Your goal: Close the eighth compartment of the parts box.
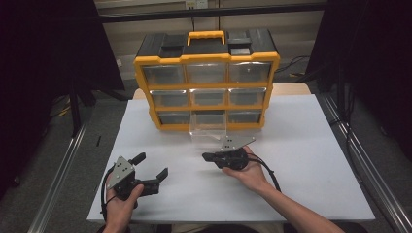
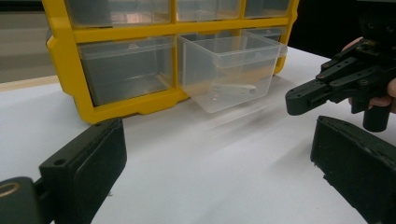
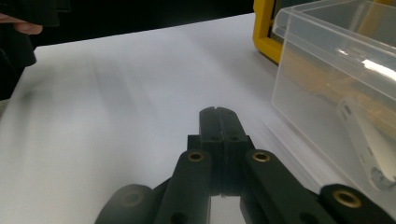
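Observation:
A yellow and black organizer (image 1: 206,58) with clear drawers stands at the back of the white table (image 1: 301,145). Its bottom middle drawer (image 1: 209,128) is pulled out and holds a small white part (image 2: 238,87). My right gripper (image 1: 205,157) lies just in front of that drawer, pointing left. Its jaws are shut together with nothing between them (image 3: 218,114), and the drawer wall (image 3: 336,60) is close on their right. My left gripper (image 1: 152,164) rests at the front left of the table, jaws wide open and empty (image 2: 219,154), facing the organizer (image 2: 116,107) and the right gripper (image 2: 299,98).
Metal rails (image 1: 63,165) run along both sides of the table, with dark floor and cables beyond. The other drawers (image 1: 163,75) of the organizer are pushed in. White table surface stretches between the two grippers and to the right of the right hand (image 1: 250,174).

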A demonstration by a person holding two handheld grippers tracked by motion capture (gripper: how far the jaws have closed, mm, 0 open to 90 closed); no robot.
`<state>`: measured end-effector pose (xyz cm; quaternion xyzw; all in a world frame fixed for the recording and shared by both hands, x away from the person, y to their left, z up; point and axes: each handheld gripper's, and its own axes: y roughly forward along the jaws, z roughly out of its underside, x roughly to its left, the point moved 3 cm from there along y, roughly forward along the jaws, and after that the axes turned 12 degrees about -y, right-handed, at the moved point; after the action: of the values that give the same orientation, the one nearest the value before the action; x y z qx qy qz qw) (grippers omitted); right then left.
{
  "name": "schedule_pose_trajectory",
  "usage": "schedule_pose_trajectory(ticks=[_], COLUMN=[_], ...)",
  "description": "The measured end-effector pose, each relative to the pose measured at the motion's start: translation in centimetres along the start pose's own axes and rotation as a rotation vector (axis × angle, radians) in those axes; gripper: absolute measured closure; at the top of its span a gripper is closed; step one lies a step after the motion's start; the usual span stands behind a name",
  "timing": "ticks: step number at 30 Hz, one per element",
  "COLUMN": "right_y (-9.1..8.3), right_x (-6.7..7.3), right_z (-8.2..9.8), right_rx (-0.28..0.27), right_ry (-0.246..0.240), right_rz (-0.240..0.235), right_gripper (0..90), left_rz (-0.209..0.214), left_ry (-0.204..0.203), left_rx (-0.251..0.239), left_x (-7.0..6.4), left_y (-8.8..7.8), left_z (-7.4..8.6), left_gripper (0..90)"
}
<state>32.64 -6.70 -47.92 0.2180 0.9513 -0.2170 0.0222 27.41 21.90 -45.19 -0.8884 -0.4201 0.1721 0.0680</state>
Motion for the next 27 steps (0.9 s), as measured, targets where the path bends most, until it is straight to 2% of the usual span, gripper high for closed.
schedule_pose_trajectory(ticks=[6,9,11,19,27], right_y=[0.5,0.6,0.6,0.8,1.2], right_x=[-0.8,-1.2,-1.5,-2.9,-3.7], right_z=[0.0,0.1,0.1,0.1,0.3], right_rx=[0.006,0.006,0.002,0.013,0.006], right_ry=[-0.003,-0.003,0.002,0.006,-0.001], right_rz=[0.019,0.026,0.027,0.073,0.109], right_gripper=[90.0,90.0,90.0,90.0,90.0], left_rz=[-0.005,0.004,0.002,-0.004,-0.003], left_ry=[-0.001,-0.009,0.0,0.001,-0.003], left_rx=[0.0,-0.007,0.001,0.002,0.001], left_x=[0.0,-0.1,0.0,0.0,0.1], left_y=[0.0,0.1,0.0,0.0,0.0], left_z=[0.0,0.0,0.0,0.0,0.0], left_gripper=[3.7,3.7,3.7,3.6,3.6])
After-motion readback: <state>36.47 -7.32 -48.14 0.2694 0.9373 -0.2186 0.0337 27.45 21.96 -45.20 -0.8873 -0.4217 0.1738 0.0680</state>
